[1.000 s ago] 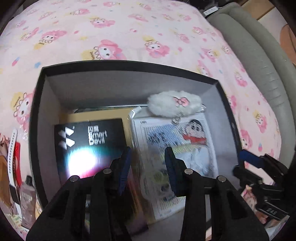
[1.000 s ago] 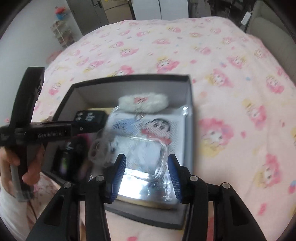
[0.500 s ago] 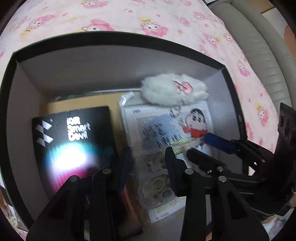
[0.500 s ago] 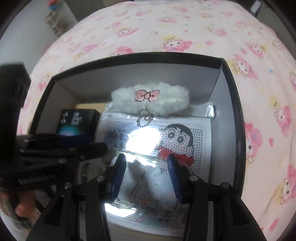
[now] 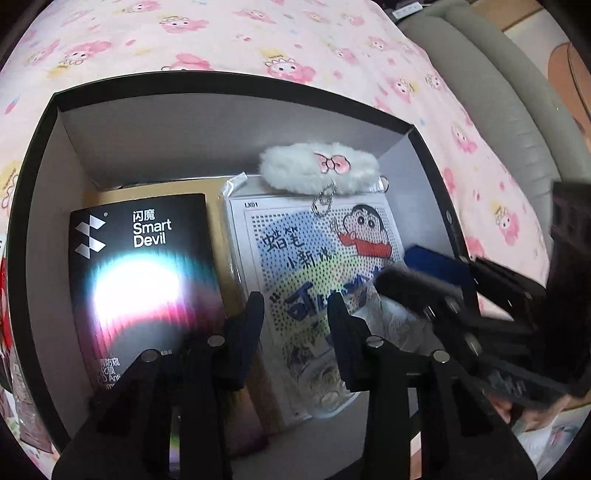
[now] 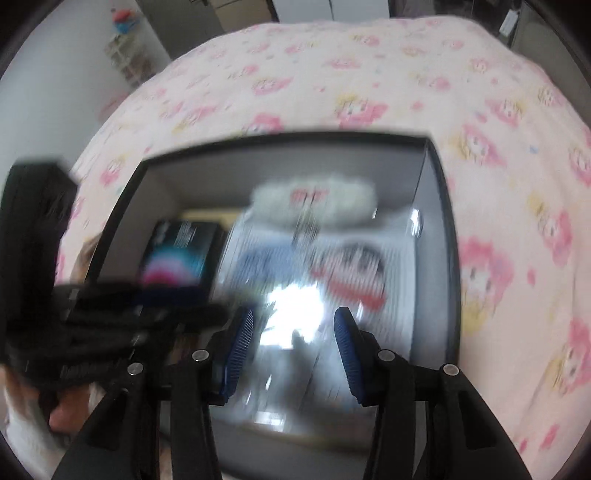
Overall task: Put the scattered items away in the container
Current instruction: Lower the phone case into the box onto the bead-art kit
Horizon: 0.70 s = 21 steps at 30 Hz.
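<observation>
Left wrist: left claw [image 5: 295, 317] wide, empty, over black box [image 5: 44, 155] on bed [image 5: 258, 33]; Smart Devil pack [image 5: 144, 280], cartoon sheet [image 5: 314, 251], plush [image 5: 321, 168] flat inside, saving room; right claw [image 6: 293, 347] wide, blurred, empty.

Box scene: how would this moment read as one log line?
box: pouch, sheet, black pack inside | left claw: open | right claw: open

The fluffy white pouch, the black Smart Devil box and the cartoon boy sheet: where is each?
fluffy white pouch [image 5: 320, 168]: left wrist view, on its pink bow.
black Smart Devil box [image 5: 147, 266]: left wrist view, front face.
cartoon boy sheet [image 5: 295, 243]: left wrist view, blue lettering.
</observation>
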{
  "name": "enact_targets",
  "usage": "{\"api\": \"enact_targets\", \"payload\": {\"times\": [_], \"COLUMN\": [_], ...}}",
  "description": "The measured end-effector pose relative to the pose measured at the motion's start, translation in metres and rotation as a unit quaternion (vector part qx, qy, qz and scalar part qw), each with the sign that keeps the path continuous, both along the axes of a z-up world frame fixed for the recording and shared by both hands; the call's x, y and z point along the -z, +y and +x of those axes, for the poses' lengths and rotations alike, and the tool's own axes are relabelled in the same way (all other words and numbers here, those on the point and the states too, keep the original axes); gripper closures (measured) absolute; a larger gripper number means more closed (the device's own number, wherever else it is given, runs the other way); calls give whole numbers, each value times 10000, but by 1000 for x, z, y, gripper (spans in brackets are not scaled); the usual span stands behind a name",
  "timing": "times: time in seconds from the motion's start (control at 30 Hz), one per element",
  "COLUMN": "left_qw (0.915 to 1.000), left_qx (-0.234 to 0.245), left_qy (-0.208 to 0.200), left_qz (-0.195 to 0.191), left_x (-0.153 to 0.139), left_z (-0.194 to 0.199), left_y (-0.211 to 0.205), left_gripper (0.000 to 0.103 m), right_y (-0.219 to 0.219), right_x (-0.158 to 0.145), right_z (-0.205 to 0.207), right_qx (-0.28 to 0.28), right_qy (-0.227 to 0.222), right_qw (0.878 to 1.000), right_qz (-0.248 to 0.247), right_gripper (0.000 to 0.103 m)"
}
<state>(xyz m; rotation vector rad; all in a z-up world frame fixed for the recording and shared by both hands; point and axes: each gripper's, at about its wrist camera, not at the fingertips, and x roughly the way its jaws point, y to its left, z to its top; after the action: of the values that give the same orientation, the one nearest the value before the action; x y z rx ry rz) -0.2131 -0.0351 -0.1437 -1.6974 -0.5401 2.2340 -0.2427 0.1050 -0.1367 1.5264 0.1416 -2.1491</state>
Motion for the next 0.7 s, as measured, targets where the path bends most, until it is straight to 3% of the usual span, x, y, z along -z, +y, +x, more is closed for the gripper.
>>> {"api": "enact_targets", "payload": {"times": [0.2, 0.37, 0.5, 0.63, 0.7], "left_qw": [9994, 9977, 9967, 9988, 9996], "left_qx": [182, 521, 688, 375, 205], "left_qy": [-301, -412, -415, -298, -188], "left_qz": [22, 112, 117, 65, -28], "left_x": [12, 18, 15, 8, 3], "left_z": [-3, 7, 15, 20, 25], "left_y": [4, 13, 15, -2, -13], "left_gripper": [73, 74, 74, 73, 73], "right_y": [-10, -3, 4, 15, 21], "right_x": [26, 32, 26, 13, 3], "right_z": [-12, 9, 27, 38, 47], "right_qx": [-16, -62, -33, 199, 255], "right_qy": [-557, -608, -400, -208, 106], "right_qw": [9980, 9974, 9985, 9996, 9996], "right_qz": [304, 381, 363, 28, -56], "right_gripper": [61, 69, 70, 70, 70]}}
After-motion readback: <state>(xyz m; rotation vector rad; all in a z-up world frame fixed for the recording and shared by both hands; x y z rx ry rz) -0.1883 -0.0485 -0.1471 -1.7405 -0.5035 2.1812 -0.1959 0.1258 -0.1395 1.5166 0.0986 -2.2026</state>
